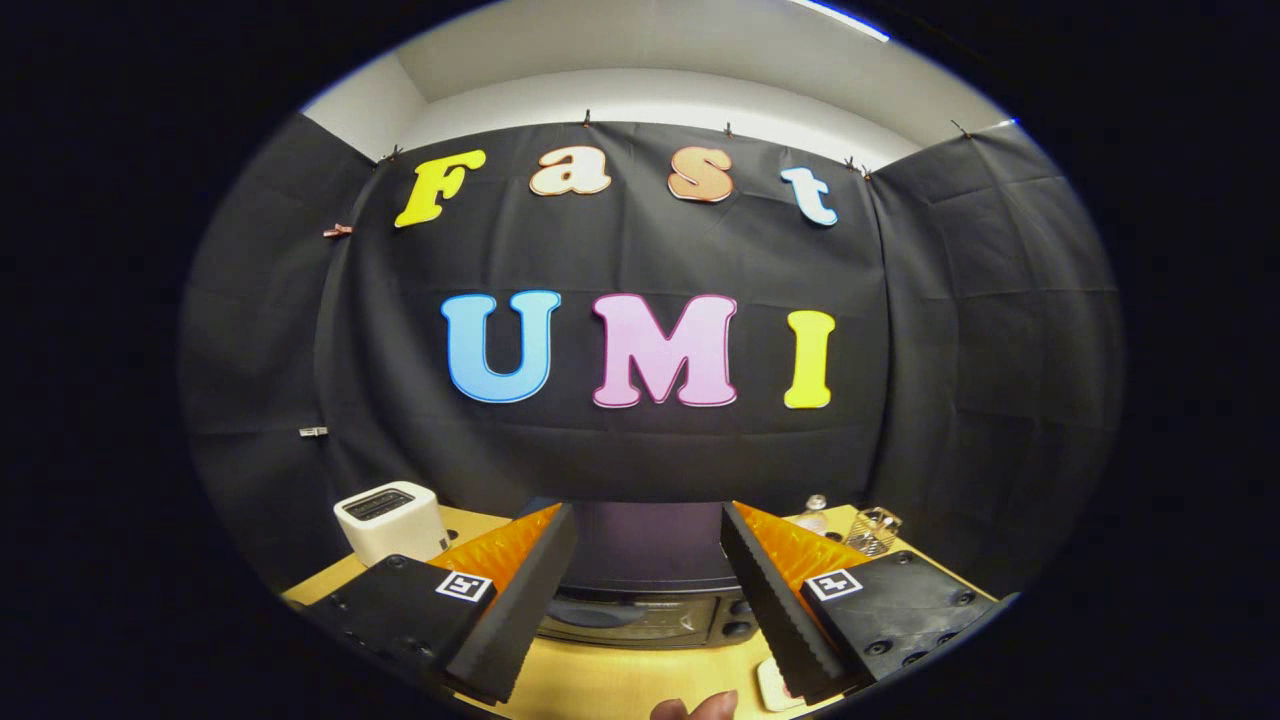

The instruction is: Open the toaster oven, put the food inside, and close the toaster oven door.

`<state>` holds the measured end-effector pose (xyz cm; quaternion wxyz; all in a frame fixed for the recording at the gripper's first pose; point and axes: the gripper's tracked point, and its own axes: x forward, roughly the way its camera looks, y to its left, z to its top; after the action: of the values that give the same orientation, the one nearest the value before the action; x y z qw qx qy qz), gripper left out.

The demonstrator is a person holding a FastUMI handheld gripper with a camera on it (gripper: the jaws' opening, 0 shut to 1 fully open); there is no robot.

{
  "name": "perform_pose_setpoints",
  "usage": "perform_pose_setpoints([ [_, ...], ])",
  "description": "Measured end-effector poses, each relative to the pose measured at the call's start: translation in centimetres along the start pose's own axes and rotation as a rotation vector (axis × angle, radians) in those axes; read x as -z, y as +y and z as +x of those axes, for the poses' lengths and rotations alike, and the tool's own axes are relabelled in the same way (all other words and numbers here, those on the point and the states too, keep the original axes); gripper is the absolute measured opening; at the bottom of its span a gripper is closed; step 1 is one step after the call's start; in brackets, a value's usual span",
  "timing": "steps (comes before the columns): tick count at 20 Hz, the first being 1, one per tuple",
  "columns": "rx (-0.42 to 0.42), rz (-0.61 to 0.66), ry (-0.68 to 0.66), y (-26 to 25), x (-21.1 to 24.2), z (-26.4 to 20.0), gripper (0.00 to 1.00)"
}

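The claw point(648, 512) is held above the pale wooden desk point(620, 680) with its two fingers spread wide apart and nothing between them but open air. Each finger point(530, 590) runs forward with a ridged inner face, and a small square black-and-white marker point(464, 586) sits on the block behind the left finger, with another on the right block.

Through the gap between the fingers, just ahead of and below their tips, stands the dark box-shaped toaster oven point(645, 590). Its flat top faces the camera, and below it the glass door looks shut against the front, though the fingers hide both its ends. Two round dark knobs point(740, 618) sit one above the other at the right end of the oven front, close beside the right finger.

To the left of the oven, beyond the left finger, a small white pop-up toaster with slots in its top point(390, 520) stands upright on the desk near the black cloth booth wall point(640, 450). Beyond the right finger, at the far right corner of the desk, stand a small clear bottle point(815, 508) and a clear glass container point(874, 528), near each other; what they hold cannot be told.

Near the right finger's base, a pale flat object with rounded corners point(772, 688) lies on the desk, mostly hidden by the finger; it cannot be told what it is. A fingertip of a person's hand point(700, 707) shows at the near edge of the desk, between the two fingers' bases.
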<state>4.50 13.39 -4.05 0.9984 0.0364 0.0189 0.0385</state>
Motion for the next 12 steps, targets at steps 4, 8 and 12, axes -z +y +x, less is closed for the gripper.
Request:
perform_pose_setpoints([
  [4,-0.013,0.026,0.044,2.7,4.2,2.8,0.98],
  [8,0.008,0.034,0.129,3.6,9.5,5.4,0.98],
  [12,0.018,0.042,0.19,4.0,13.3,7.0,0.98],
])
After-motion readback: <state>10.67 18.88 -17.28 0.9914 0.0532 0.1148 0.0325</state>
